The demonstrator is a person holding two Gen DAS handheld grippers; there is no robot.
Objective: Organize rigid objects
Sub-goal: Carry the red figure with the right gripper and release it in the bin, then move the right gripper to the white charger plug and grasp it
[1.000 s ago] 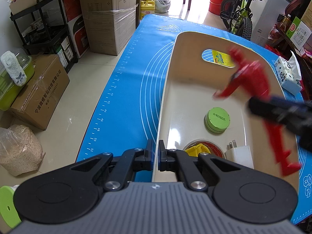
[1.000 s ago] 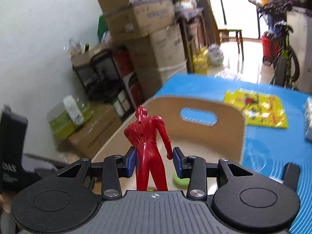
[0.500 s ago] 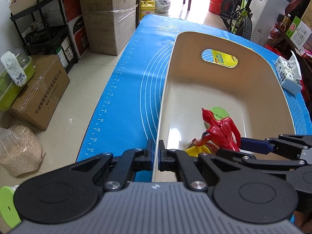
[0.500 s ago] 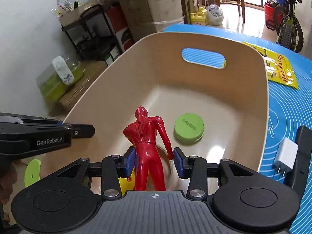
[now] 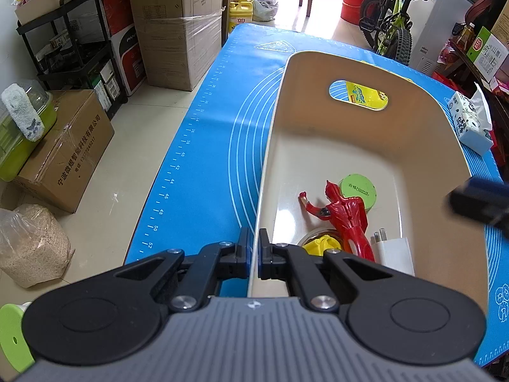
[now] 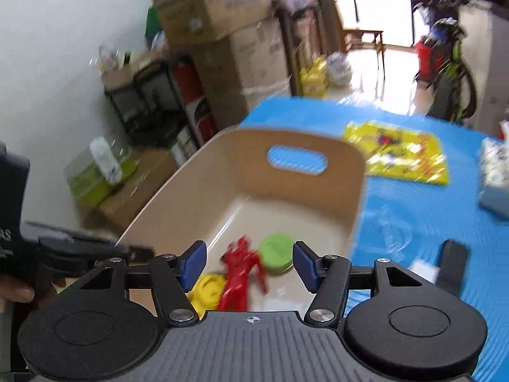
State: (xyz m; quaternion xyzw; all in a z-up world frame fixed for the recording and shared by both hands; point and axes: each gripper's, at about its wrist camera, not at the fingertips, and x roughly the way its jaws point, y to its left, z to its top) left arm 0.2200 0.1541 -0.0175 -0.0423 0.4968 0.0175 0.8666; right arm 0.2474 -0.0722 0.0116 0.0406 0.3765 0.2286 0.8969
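Red plastic hero figure (image 6: 239, 278): lying in beige plastic bin (image 5: 423, 146), below your spread, empty right gripper (image 6: 249, 265); left gripper (image 5: 253, 256) clamps the bin's wall.

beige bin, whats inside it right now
Inside the beige bin: red figure, green lid, white charger, a yellow object. The left tool hides its near corner.

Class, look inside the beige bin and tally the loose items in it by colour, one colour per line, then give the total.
Red: 1, the figure
Green: 1, the round tin
Yellow: 1, the yellow item, partly hidden
White: 1, the charger plug
Total: 4 in the bin
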